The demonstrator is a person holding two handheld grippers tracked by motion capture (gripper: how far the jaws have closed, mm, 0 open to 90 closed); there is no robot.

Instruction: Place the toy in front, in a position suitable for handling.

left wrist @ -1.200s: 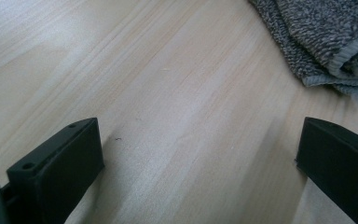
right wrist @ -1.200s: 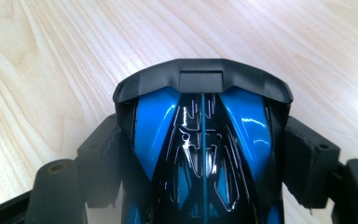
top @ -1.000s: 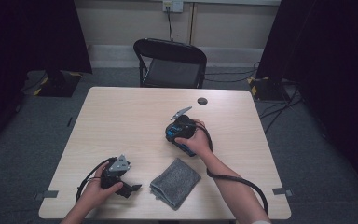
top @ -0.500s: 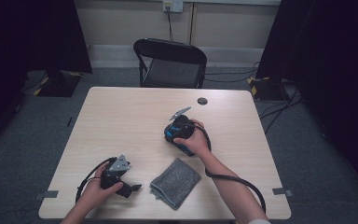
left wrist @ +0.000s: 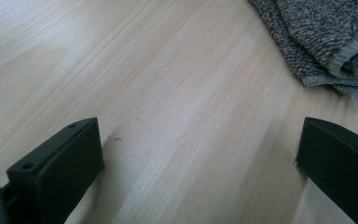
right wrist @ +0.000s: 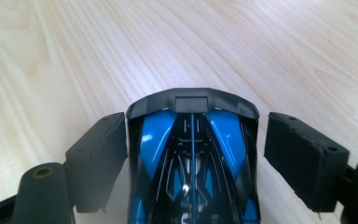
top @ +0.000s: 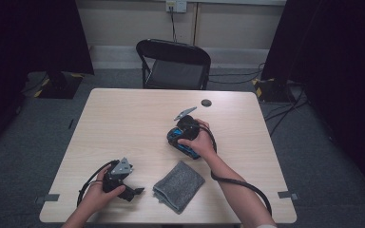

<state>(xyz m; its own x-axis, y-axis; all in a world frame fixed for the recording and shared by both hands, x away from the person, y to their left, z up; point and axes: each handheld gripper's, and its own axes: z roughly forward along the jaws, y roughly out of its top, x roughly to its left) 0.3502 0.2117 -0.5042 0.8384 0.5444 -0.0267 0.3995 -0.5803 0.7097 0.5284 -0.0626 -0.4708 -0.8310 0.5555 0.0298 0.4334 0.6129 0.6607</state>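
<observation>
A blue and black toy car lies on the wooden table between the jaws of my right gripper. These jaws have just been opening. The left jaw sits against the car's side and a thin gap shows at the right jaw. From above, the right gripper is near the table's middle with the car under the hand. My left gripper rests open near the front left, with bare wood between its jaws. A folded grey cloth lies just right of the left gripper.
A small black round object sits near the table's far edge. A black folding chair stands behind the table. In the left gripper view the cloth lies ahead to the right, with its hem edge nearest.
The right hand has shifted only slightly over the car. The left hand and the cloth have stayed where they were.
</observation>
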